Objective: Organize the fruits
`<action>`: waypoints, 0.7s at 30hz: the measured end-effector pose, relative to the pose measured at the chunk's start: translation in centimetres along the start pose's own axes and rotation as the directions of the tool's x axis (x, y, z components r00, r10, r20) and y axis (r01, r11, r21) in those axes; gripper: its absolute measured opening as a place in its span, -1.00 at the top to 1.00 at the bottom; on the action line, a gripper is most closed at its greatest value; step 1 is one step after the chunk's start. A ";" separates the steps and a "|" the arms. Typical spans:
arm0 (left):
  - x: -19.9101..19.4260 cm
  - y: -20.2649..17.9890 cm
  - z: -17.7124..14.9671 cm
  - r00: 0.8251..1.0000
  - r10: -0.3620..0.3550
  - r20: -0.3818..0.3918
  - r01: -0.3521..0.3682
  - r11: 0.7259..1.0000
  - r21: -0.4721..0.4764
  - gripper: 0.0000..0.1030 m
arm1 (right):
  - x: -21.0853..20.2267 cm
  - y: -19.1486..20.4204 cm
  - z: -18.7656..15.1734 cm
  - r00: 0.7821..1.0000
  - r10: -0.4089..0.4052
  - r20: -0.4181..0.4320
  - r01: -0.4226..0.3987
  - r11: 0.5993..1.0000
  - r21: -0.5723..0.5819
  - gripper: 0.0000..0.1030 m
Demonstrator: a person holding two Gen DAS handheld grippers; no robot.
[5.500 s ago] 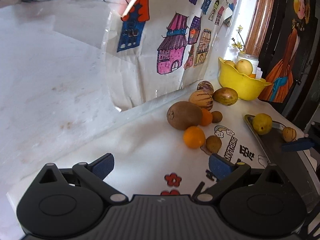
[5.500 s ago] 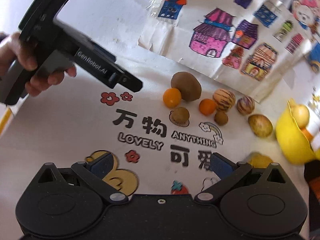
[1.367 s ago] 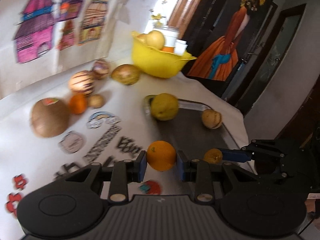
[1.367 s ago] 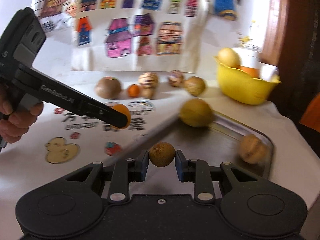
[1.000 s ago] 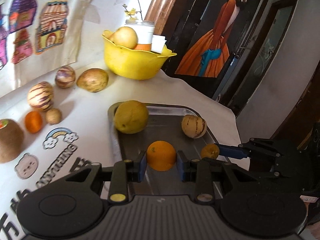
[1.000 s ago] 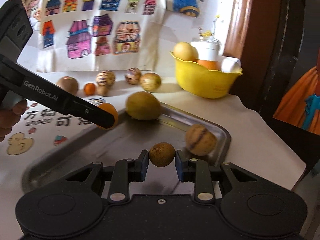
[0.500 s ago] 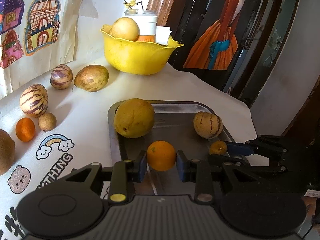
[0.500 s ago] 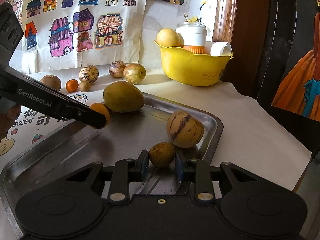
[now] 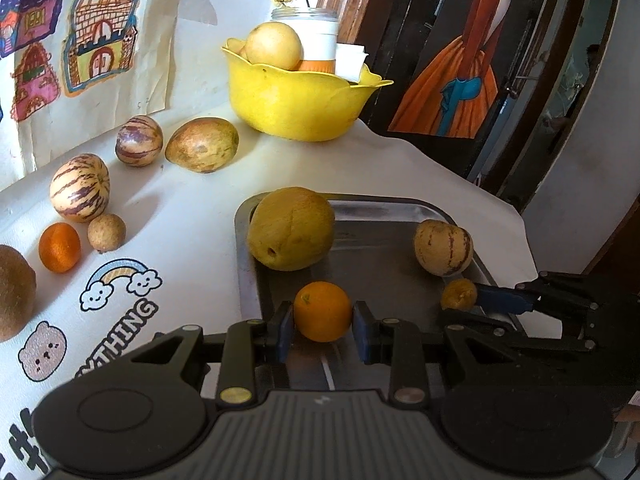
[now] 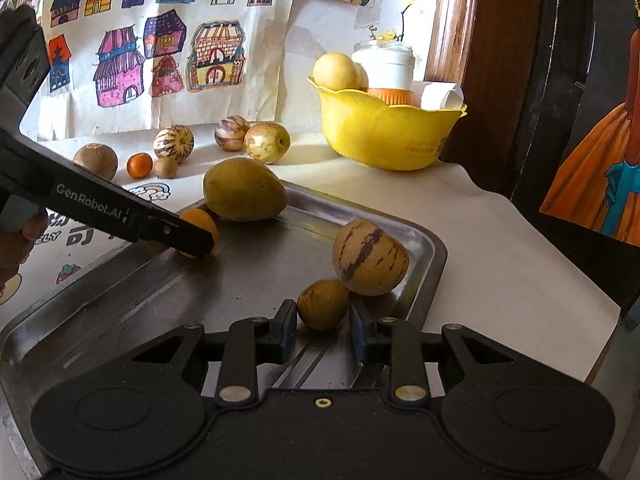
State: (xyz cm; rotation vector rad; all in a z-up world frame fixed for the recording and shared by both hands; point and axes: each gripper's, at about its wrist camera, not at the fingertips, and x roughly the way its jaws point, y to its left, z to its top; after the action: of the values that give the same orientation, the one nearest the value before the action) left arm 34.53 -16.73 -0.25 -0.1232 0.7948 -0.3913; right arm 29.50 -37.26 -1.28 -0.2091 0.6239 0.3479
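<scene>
Fruits may roll: left claw (image 9: 322,320) grips orange (image 9: 322,311); right claw (image 10: 323,325) loosely brackets longan (image 10: 322,304) on tray (image 10: 424,240).

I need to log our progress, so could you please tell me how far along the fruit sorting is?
Done: a mango and a striped melon lie in the tray. In hand: the left tongs hold an orange and the right tongs bracket a small brown fruit, both low over the tray. Left: six fruits on the cloth.

Left gripper (image 9: 322,322) clamps an orange (image 9: 322,311) over the metal tray (image 9: 384,216), beside a yellow mango (image 9: 291,229) and striped melon (image 9: 443,247).
</scene>
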 end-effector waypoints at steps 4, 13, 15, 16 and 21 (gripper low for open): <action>0.0 0.2 0.1 1.000 -0.002 -0.002 0.002 1.000 -0.010 0.32 | -0.1 0.2 0.2 1.000 -0.010 -0.008 0.010 1.000 -0.014 0.39; -1.1 0.8 0.1 0.999 -0.031 0.019 0.032 0.998 -0.050 0.21 | -0.9 0.5 0.7 0.999 -0.041 -0.017 0.041 0.999 -0.034 0.13; -1.7 0.8 0.1 0.999 -0.034 0.030 0.036 0.998 -0.054 0.03 | -1.4 0.7 0.9 0.999 -0.049 -0.016 0.048 0.998 -0.037 0.05; -2.2 0.7 0.0 0.999 -0.036 0.040 0.038 0.998 -0.056 -0.07 | -1.8 0.8 1.0 0.999 -0.051 -0.013 0.051 0.998 -0.039 -0.02; -4.7 0.5 0.0 0.996 -0.032 0.087 0.037 0.998 -0.056 -0.62 | -4.0 1.6 1.5 0.997 -0.078 0.015 0.078 0.996 -0.051 -0.47</action>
State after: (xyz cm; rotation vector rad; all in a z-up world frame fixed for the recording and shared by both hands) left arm 31.72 -14.43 2.80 -0.2060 0.7199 -0.3934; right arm 26.65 -36.38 2.21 -0.2800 0.5923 0.2900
